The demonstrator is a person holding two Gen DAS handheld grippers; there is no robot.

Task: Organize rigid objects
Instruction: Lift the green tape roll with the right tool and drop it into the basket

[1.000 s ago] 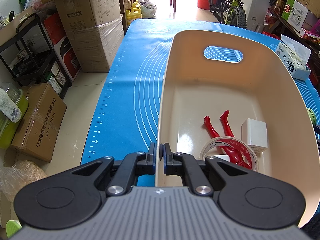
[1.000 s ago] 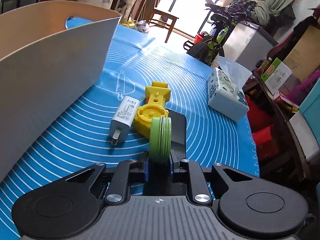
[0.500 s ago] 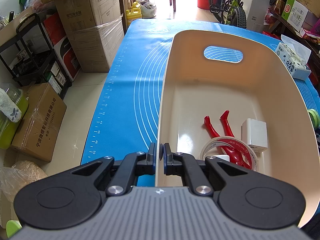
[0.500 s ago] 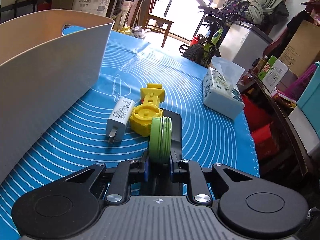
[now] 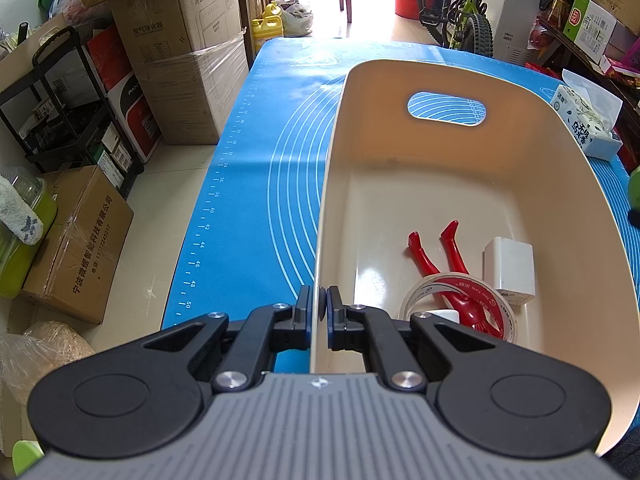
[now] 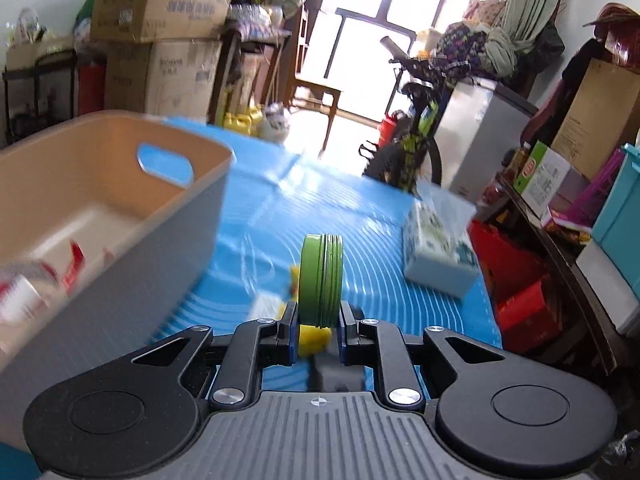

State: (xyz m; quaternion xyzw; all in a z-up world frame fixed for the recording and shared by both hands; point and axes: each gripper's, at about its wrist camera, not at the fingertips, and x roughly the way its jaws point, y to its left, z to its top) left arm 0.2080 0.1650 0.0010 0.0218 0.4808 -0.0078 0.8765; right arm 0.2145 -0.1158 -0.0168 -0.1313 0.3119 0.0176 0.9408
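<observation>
A cream plastic bin (image 5: 440,80) stands on the blue mat (image 5: 256,184). My left gripper (image 5: 319,306) is shut on the bin's near left rim. Inside lie a red plastic tool (image 5: 444,264), a clear tape roll (image 5: 460,308) and a white charger block (image 5: 509,270). My right gripper (image 6: 319,326) is shut on a green round tin (image 6: 321,280), held on edge in the air to the right of the bin (image 6: 120,184). Below it, blurred, lie a yellow toy (image 6: 314,336) and a white charger (image 6: 266,306) on the mat.
A tissue pack (image 6: 438,256) lies on the mat at the right, also in the left wrist view (image 5: 586,128). Cardboard boxes (image 5: 188,52) and a black shelf stand left of the table. A bicycle (image 6: 412,148) stands beyond the far edge.
My right gripper has lifted the green tin well above the mat and swung left, so the bin's inside now shows. The left gripper and bin have not moved.
</observation>
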